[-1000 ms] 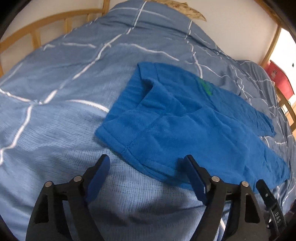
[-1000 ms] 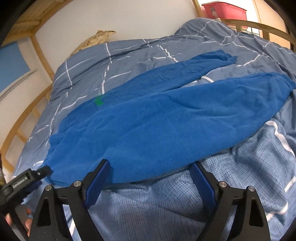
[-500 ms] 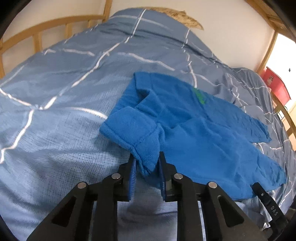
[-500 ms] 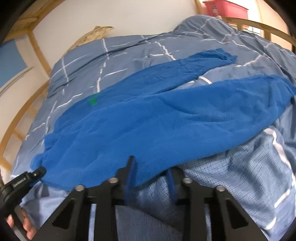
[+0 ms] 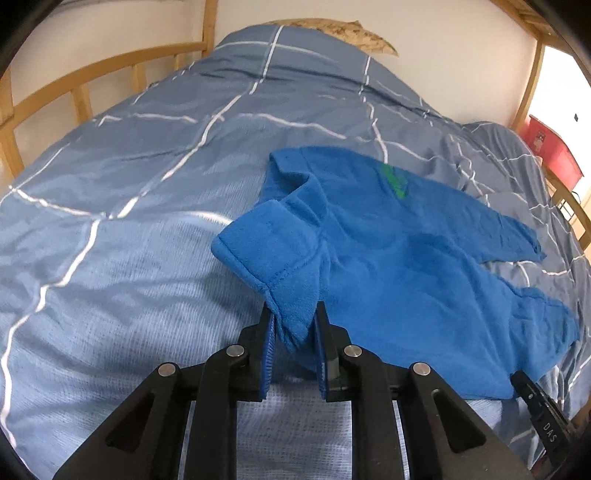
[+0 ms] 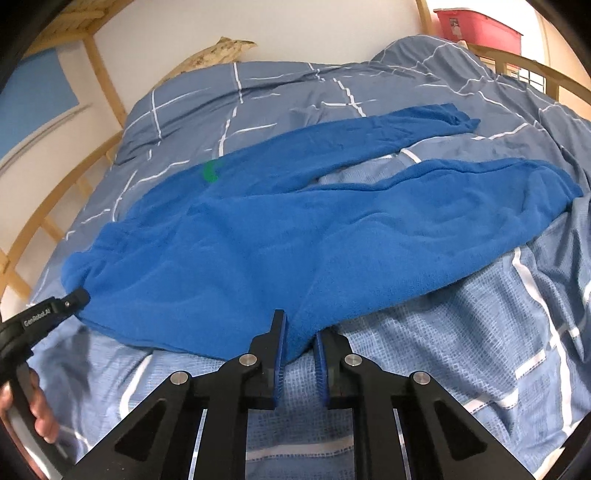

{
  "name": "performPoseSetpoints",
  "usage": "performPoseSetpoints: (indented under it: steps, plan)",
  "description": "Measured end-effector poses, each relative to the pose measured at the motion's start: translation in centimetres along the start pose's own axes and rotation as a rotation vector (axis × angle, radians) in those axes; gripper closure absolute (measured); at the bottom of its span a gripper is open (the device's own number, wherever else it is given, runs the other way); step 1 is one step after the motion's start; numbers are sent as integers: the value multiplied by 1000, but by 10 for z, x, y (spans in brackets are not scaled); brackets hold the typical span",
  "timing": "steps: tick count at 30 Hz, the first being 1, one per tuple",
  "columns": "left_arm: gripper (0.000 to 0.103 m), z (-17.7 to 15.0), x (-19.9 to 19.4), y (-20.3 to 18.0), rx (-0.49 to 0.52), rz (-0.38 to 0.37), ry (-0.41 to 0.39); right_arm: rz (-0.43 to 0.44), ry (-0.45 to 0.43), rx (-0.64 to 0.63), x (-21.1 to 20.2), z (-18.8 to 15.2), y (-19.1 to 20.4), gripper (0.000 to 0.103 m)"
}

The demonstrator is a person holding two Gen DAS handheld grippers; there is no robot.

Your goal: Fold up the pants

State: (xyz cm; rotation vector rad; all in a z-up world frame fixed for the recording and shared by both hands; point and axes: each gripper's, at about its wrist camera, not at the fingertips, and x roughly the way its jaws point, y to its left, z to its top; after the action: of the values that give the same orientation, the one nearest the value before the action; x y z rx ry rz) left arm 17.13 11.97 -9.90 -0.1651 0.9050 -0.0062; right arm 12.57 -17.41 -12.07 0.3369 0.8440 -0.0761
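Comparing with a second ago | we see left gripper (image 5: 293,343) and right gripper (image 6: 298,347), then spread, now pinching the pants (image 6: 258,236) near-edge, right still closing | pants on duvet (image 5: 110,221), waistband corner lifting | fold may start

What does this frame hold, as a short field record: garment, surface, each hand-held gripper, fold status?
garment: blue fleece pants, laid flat with both legs spread apart, green mark near the waist
surface: bed with grey-blue checked duvet, wooden bed frame around it
left hand-held gripper: shut on the near waistband corner, which is lifted off the duvet
right hand-held gripper: jaws closing on the near edge of the nearer leg
fold status: not yet folded; legs still apart
background: red bin beyond the bed
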Motion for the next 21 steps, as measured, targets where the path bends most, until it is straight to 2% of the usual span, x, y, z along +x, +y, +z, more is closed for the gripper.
performPoseSetpoints:
  steps: [8, 11, 13, 14, 15, 17, 18, 19, 21]
  plan:
    - [83, -9, 9, 4, -12, 8, 26, -22, 1, -27, 5, -3, 2, 88]
    - [80, -11, 12, 6, -18, 16, 38, -33, 2, -38, 6, -4, 4, 87]
    - [72, -12, 11, 6, -18, 38, 35, -34, 0, -40, 5, -3, 5, 84]
    - [63, -12, 9, 5, -16, 57, 25, -37, 0, -46, 5, -3, 6, 82]
    - [51, -13, 5, 4, -11, 85, 12, -43, 1, -50, 4, -2, 6, 77]
    - [39, -15, -8, 2, 10, 131, -27, -45, 0, -50, 0, -2, 5, 65]
    - [39, -17, -17, -2, 27, 151, -52, -43, -6, -45, -4, -1, 3, 56]
    - [38, -20, -26, -5, 47, 164, -75, -38, -13, -40, -9, -1, 1, 52]
    - [35, -26, -48, -17, 88, 166, -114, -21, -45, -40, -25, -1, -4, 51]
